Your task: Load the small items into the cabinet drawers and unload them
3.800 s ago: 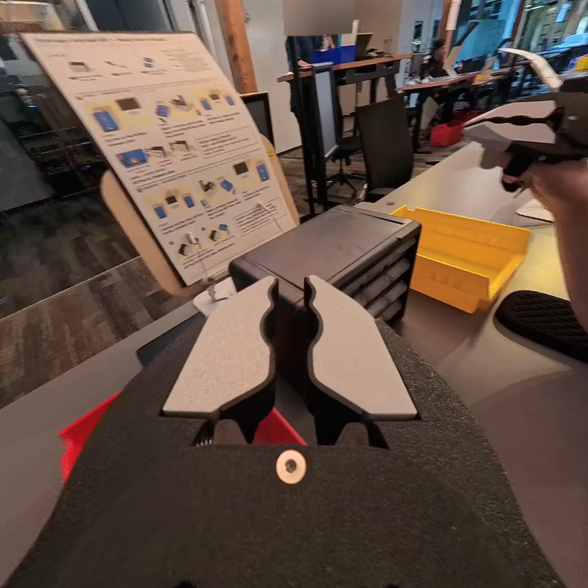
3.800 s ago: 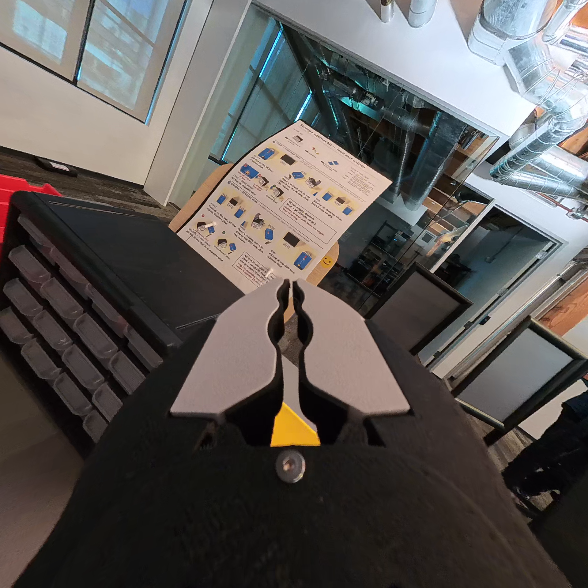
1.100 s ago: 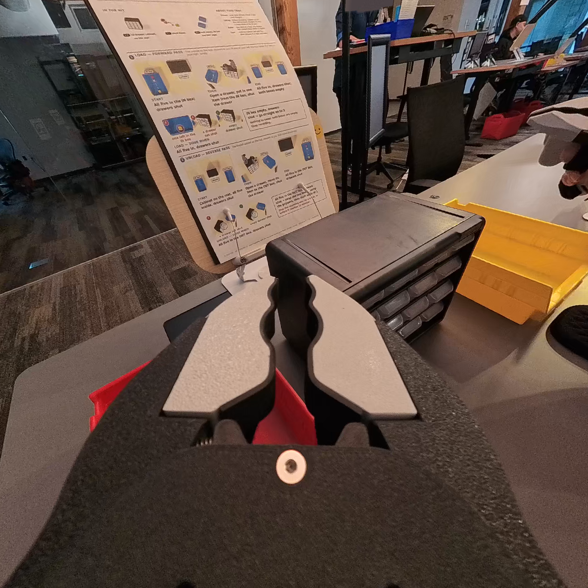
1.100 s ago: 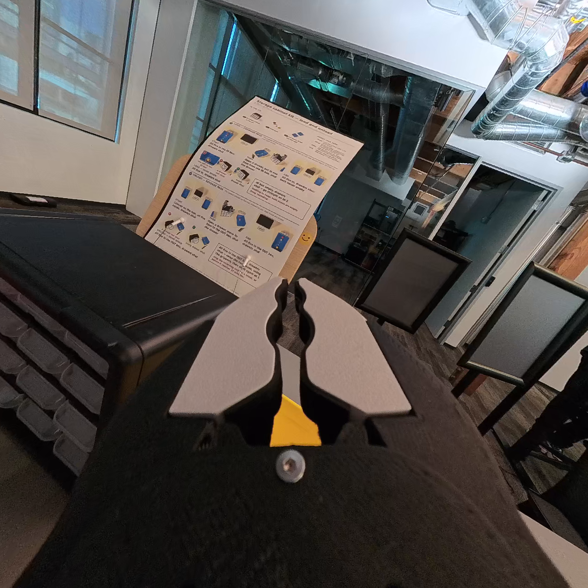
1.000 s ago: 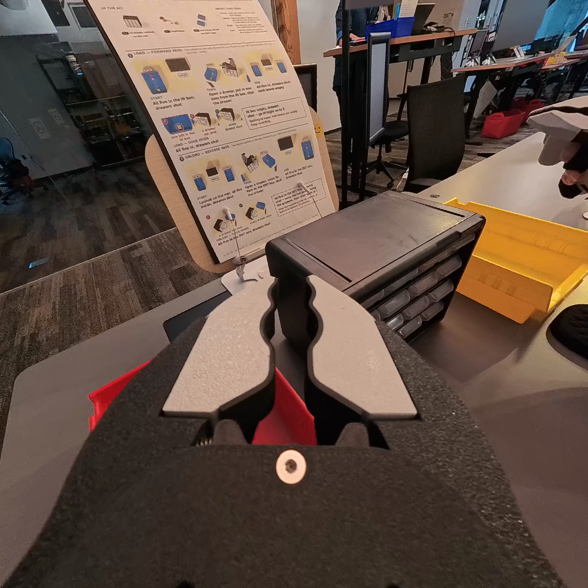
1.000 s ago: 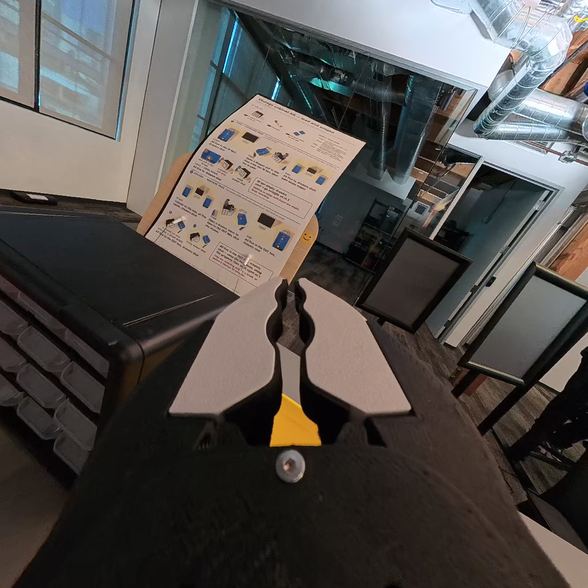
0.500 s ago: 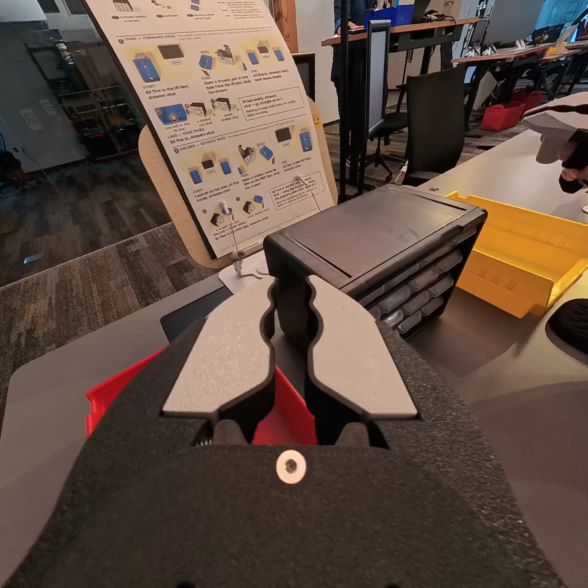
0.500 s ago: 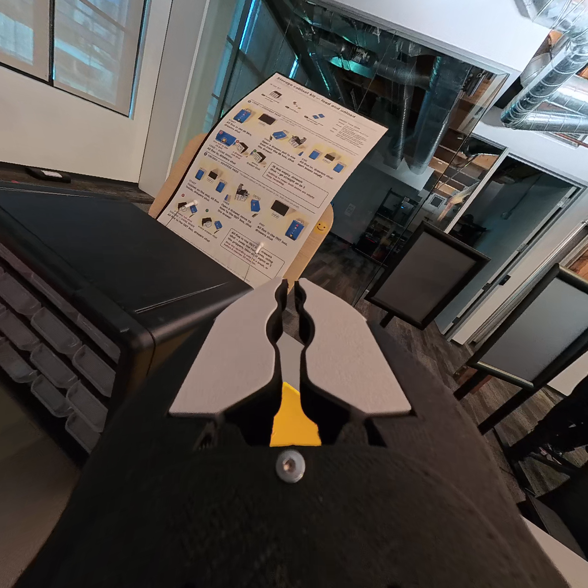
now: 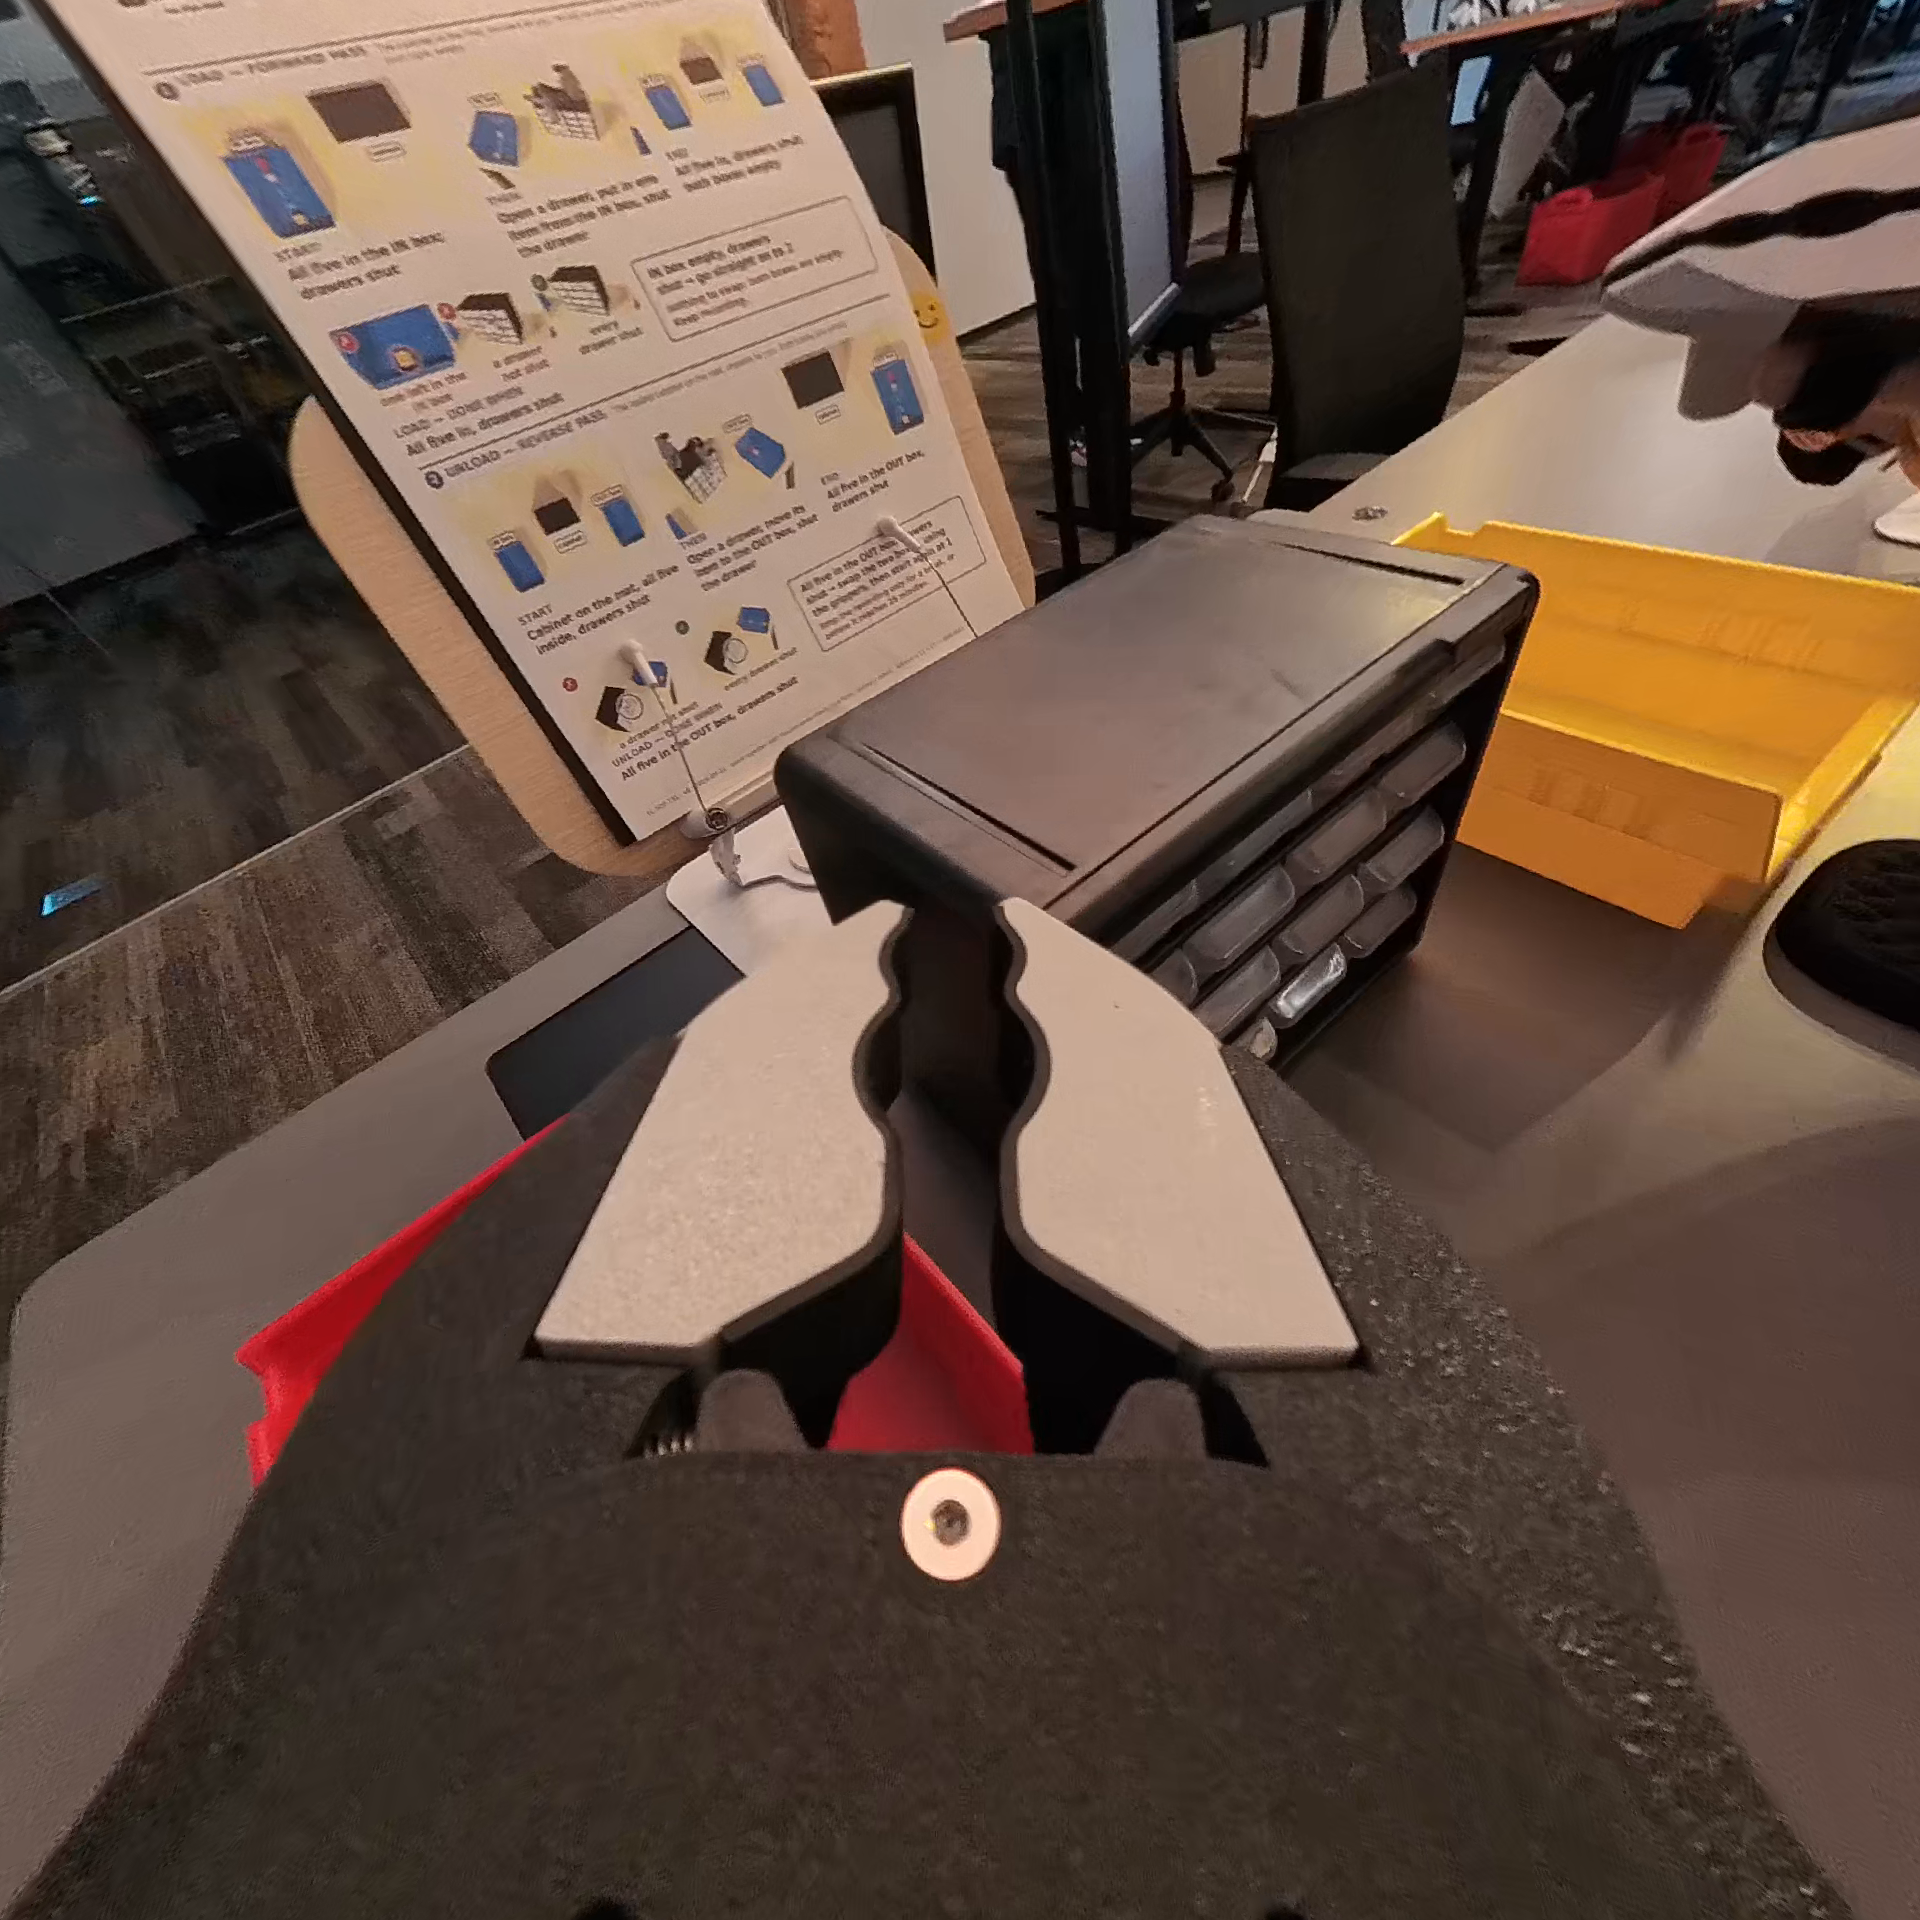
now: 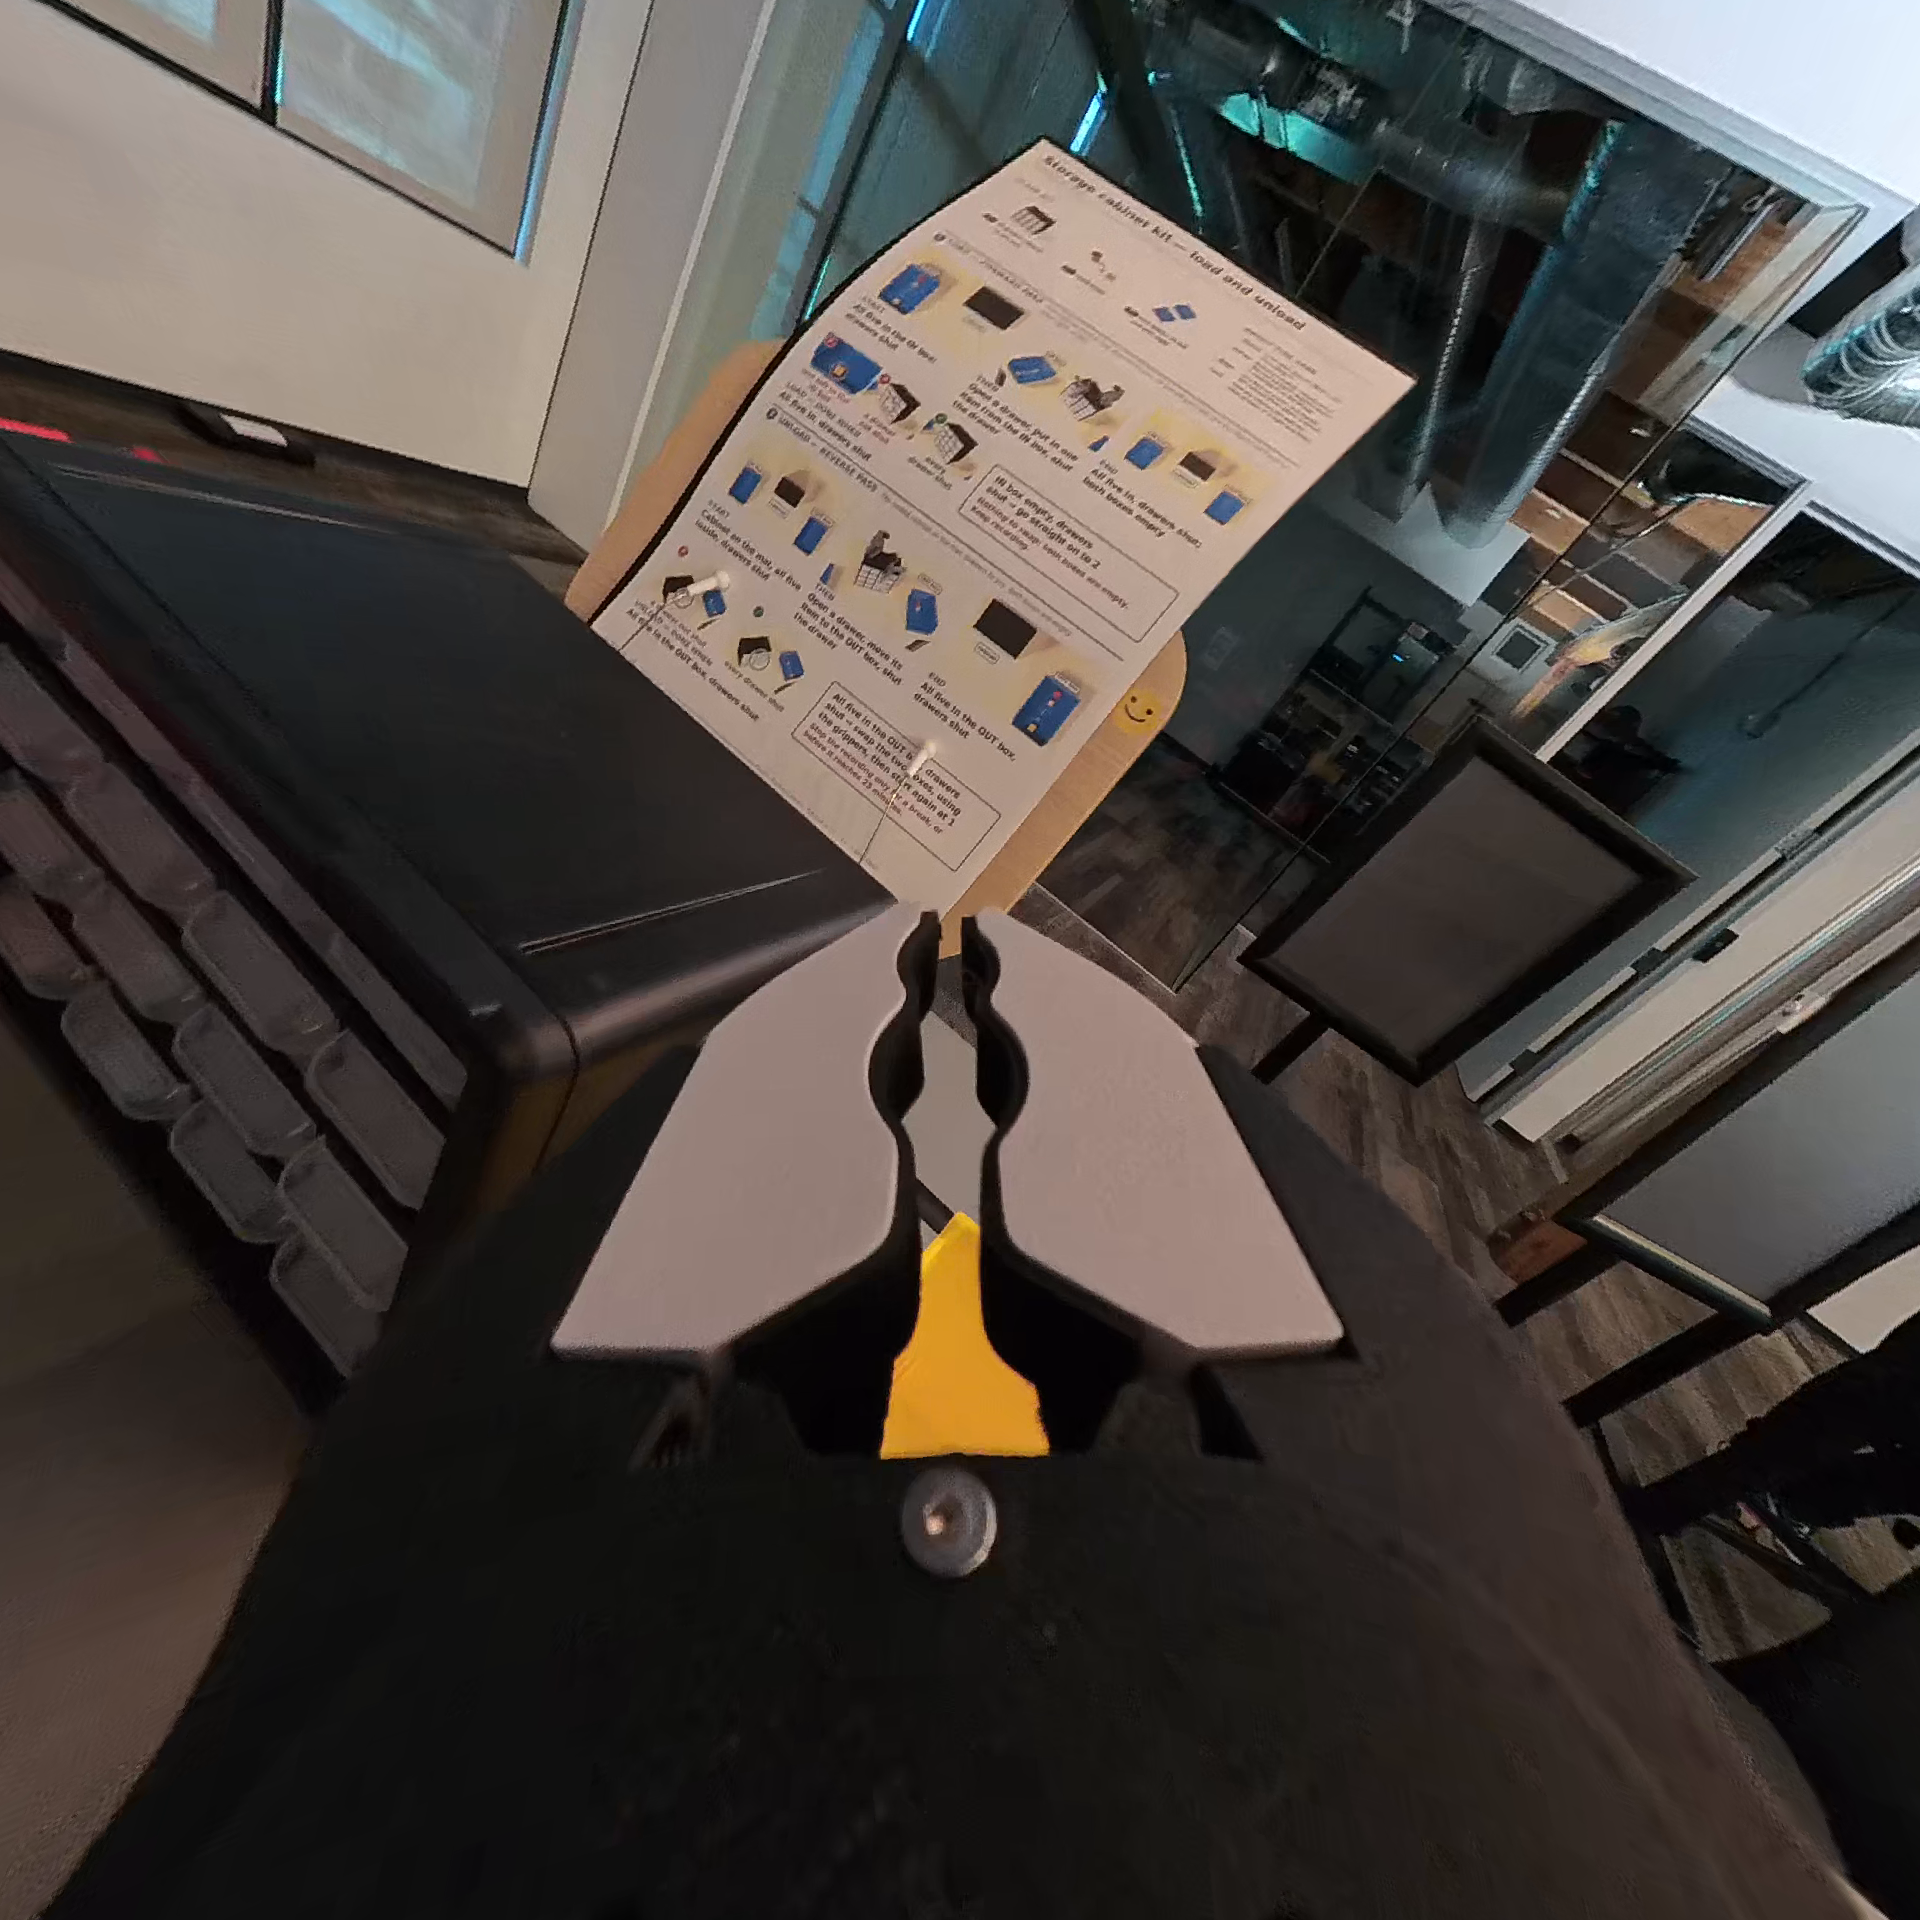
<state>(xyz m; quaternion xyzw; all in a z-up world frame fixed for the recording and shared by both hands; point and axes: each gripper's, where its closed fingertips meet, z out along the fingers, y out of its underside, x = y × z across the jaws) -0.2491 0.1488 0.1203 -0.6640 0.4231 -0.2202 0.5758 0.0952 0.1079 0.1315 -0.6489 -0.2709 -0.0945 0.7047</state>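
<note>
The black drawer cabinet [image 9: 1174, 717] stands on the grey table [image 9: 1662, 1299], its rows of small clear drawers [image 9: 1309, 894] all pushed in; this is the landmark. To its left, mostly hidden under the left gripper [image 9: 948, 935], sits a red bin [image 9: 935, 1382]; to its right sits a yellow bin [image 9: 1662, 727], which shows no contents from here; behind it leans an instruction poster on a wooden stand [image 9: 623, 343]. No small items can be seen in either view (the red bin's interior is covered by the tool), so I cannot tell where they lie.

The left gripper hovers near the cabinet's left end, its jaws apart by a modest gap and holding nothing; the right gripper [image 10: 943, 935] hangs above the yellow bin [image 10: 961, 1382] at the cabinet's right end, jaws nearly closed with only a thin slit between them, also empty; in the left wrist view it appears high above that bin [image 9: 1766, 270], gripped by a hand [image 9: 1860, 416].

Judged from this, no pick or drawer pull is yet under way. To do it well, tip one gripper down until the bin's floor is in view; open the jaws wider before descending; bring the other squarely to a drawer front, since the handles look shallow and the light cabinet may slide if pulled off-axis.
</note>
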